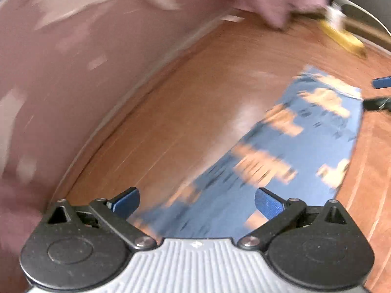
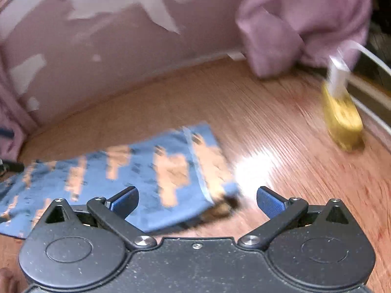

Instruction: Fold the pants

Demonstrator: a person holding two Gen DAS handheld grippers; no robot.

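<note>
Both hand-held grippers (image 1: pixel 196 201) (image 2: pixel 197 200) gape wide, empty, over blue pants (image 2: pixel 136 171) on wooden floor (image 2: pixel 281 127) by pink wall (image 2: pixel 110 56).

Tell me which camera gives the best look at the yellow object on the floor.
The right wrist view. There the yellow object lies large and whole on the wooden floor near the wall, a white piece at its top, though blurred. The left wrist view shows it only small, smeared and squeezed at the fisheye's upper right edge.

Bright, motion-blurred; glare on wooden floor (image 2: pixel 254 171)
</note>
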